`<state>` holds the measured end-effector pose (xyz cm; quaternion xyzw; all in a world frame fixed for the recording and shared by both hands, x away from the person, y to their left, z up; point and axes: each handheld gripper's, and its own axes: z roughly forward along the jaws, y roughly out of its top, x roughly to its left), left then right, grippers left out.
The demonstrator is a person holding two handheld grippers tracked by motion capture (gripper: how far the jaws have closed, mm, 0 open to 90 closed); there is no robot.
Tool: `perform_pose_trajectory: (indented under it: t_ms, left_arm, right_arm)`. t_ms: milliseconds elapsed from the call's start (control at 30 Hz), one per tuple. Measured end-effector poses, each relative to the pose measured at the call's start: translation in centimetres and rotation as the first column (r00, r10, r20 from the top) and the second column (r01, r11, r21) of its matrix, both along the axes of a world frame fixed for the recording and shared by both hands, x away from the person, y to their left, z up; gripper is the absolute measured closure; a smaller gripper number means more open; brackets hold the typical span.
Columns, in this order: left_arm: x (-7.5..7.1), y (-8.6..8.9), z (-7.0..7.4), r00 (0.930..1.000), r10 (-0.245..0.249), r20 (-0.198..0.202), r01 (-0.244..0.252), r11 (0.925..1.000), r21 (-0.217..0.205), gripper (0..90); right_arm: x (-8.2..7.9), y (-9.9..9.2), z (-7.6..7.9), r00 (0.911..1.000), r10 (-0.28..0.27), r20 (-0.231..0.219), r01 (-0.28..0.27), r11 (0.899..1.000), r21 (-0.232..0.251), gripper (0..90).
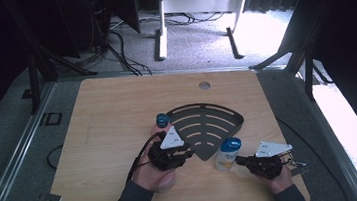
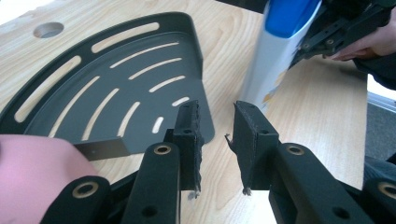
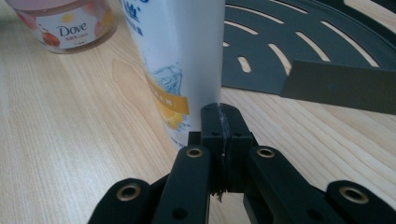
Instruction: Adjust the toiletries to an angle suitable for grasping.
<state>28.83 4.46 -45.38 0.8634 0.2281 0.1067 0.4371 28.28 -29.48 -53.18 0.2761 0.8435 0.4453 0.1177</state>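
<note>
- Wooden table (image 1: 108,118) fills the high view, grey carpet and dark stands behind, cables on the floor past the far edge.
- Left hand (image 1: 155,174) comes in from the bottom edge, dark sleeve, holding the left gripper (image 1: 181,155) just at the near-left side of the tray.
- Left gripper jaws stand parted with bare tabletop between them in the left gripper view (image 2: 217,133); nothing held (pads frayed at the edges).
- Pink bottle (image 1: 161,127) with a blue cap stands upright on the table right beside the left gripper, at the tray's left edge; pink blur low left in the left gripper view (image 2: 32,172).
- Black slotted tray (image 1: 229,120), fan-shaped, lies flat mid-table between the two hands; its narrow corner points toward the person.
- White bottle (image 1: 226,155) with a blue cap stands upright on the wood just off the tray's near-right edge, yellow label print on its lower part (image 3: 182,60).
- Right gripper (image 1: 240,161) has its jaws pressed together, tips up against the white bottle's base side (touching or just short, cannot tell); nothing between them.
- Right hand (image 1: 279,178) sits near the table's near-right corner.
</note>
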Motion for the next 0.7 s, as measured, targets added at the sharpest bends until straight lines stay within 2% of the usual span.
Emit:
perform_pose_trajectory:
  t_ms: [233,533,700]
  left_arm:
    - [-0.1,-0.4,-0.2,0.9999,-0.014,-0.007,0.014,0.9999,0.006,71.5]
    - [-0.8,-0.7,0.5,0.9991,-0.037,0.020,0.037,0.9992,0.015,71.1]
    - [-0.9,-0.8,0.6,0.9990,-0.040,0.019,0.040,0.9991,0.012,71.1]
  right_arm:
    - [-0.1,1.4,0.0,0.9990,0.045,-0.001,-0.045,0.999,0.009,89.7]
    - [0.1,3.6,-0.3,0.9950,0.099,-0.007,-0.099,0.995,0.006,89.5]
    - [0.3,4.6,-0.3,0.9935,0.114,-0.004,-0.114,0.993,0.009,89.6]
